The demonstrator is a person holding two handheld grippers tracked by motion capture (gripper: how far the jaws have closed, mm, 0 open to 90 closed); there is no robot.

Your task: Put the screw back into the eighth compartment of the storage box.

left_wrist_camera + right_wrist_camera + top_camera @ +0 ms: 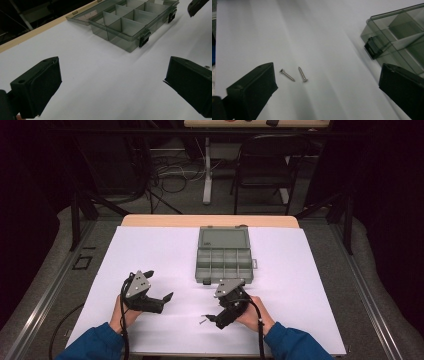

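A clear grey compartment box lies open in the middle of the white sheet, its lid flat behind it. Its compartments look empty. Two small metal screws lie loose on the sheet, near the front. My right gripper hovers just over them, open, with the screws between its jaws and closer to the left one in the right gripper view. My left gripper is open with nothing in it, left of the box, aimed toward it.
The box's black latch faces the right gripper. A wooden table edge runs behind the sheet. Beyond it stand a black chair and a white table leg on the floor.
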